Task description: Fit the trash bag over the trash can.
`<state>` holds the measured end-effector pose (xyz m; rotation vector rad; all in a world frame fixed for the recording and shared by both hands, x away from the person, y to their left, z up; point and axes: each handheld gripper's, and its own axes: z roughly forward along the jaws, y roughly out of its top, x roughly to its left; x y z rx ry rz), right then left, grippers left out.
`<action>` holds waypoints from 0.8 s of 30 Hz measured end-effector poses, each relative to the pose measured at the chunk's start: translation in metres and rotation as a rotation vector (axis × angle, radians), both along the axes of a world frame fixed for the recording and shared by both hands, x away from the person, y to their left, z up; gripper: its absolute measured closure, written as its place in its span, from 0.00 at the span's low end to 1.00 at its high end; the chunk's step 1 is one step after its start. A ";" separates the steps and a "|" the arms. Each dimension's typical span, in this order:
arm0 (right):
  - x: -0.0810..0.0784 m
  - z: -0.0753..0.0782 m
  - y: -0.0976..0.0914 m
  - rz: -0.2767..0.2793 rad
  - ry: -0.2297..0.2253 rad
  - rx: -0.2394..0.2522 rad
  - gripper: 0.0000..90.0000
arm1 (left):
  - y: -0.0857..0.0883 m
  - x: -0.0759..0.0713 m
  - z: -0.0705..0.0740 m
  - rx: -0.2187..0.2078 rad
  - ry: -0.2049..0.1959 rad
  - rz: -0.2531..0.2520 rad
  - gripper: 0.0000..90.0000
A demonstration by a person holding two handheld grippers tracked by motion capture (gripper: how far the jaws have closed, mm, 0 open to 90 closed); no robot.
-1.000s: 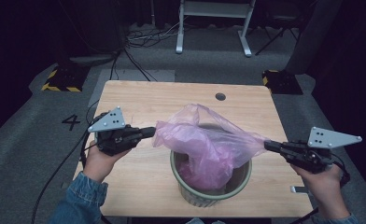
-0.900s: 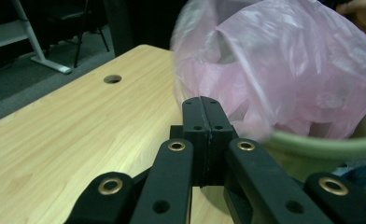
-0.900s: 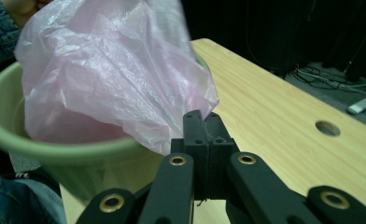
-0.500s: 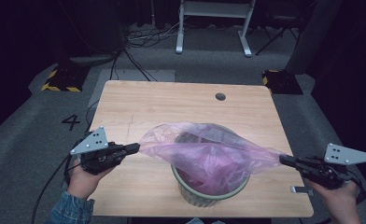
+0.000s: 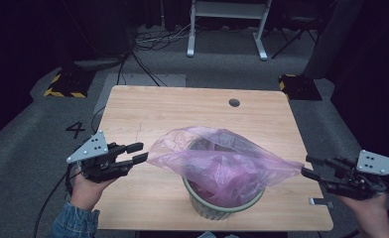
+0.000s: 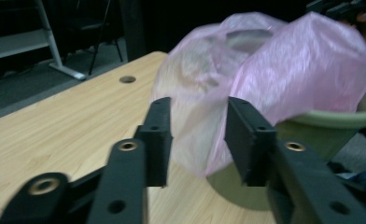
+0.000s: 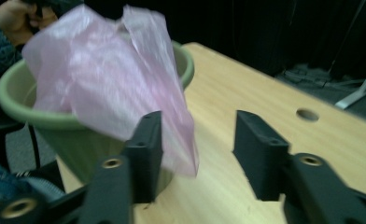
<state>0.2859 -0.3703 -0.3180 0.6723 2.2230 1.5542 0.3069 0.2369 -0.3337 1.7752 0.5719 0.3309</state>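
A pink plastic bag lies spread over the mouth of a green bin near the table's front edge. My left gripper sits just left of the bag's left edge. Its jaws have just been opening, and in the left gripper view the bag hangs loose between the parted pads, in front of the bin. My right gripper is at the bag's right tip, its jaws also just opened. In the right gripper view a corner of the bag droops beside one pad, over the bin.
The wooden table has a round hole near its far edge. A white metal stand and cables lie on the floor behind. A yellow-and-black striped base sits at far left. A painted 4 marks the carpet.
Both hands moved apart and toward the near edge, pulling the bag wide over the bin. Both sets of jaws went from shut on the bag's edges to parted, and the bag has slackened.
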 end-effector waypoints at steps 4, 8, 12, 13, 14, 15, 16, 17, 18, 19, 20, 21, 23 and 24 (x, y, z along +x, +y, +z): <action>0.009 0.014 0.012 0.001 -0.024 -0.037 0.51 | -0.002 0.007 0.003 -0.004 -0.011 0.003 0.60; 0.023 0.023 0.027 0.008 -0.032 -0.047 0.49 | -0.007 0.022 0.001 -0.004 0.011 -0.018 0.55; 0.038 0.023 0.045 0.045 -0.004 -0.065 0.47 | -0.023 0.042 -0.001 -0.007 0.051 -0.059 0.52; 0.042 0.022 0.051 0.055 0.003 -0.073 0.46 | -0.027 0.046 -0.002 0.007 0.051 -0.061 0.51; 0.045 0.021 0.056 0.067 0.012 -0.085 0.45 | -0.030 0.049 -0.004 0.020 0.056 -0.062 0.50; 0.048 0.019 0.061 0.076 0.021 -0.095 0.45 | -0.032 0.052 -0.005 0.029 0.061 -0.064 0.49; 0.050 0.018 0.064 0.082 0.026 -0.101 0.45 | -0.034 0.055 -0.006 0.039 0.067 -0.066 0.48; 0.053 0.016 0.068 0.088 0.036 -0.109 0.45 | -0.036 0.057 -0.008 0.042 0.070 -0.069 0.47; 0.056 0.014 0.071 0.092 0.047 -0.116 0.47 | -0.037 0.059 -0.010 0.038 0.075 -0.082 0.47; 0.059 0.011 0.073 0.097 0.067 -0.121 0.50 | -0.037 0.060 -0.012 0.030 0.075 -0.099 0.46; 0.061 0.010 0.074 0.105 0.081 -0.126 0.57 | -0.037 0.061 -0.014 0.017 0.068 -0.126 0.45; 0.063 0.008 0.076 0.121 0.108 -0.135 0.67 | -0.037 0.062 -0.017 0.002 0.054 -0.151 0.45; 0.064 0.005 0.079 0.148 0.135 -0.179 0.87 | -0.038 0.064 -0.022 -0.009 0.044 -0.175 0.44; 0.064 0.004 0.080 0.145 0.128 -0.199 0.93 | -0.038 0.066 -0.025 -0.008 0.045 -0.179 0.43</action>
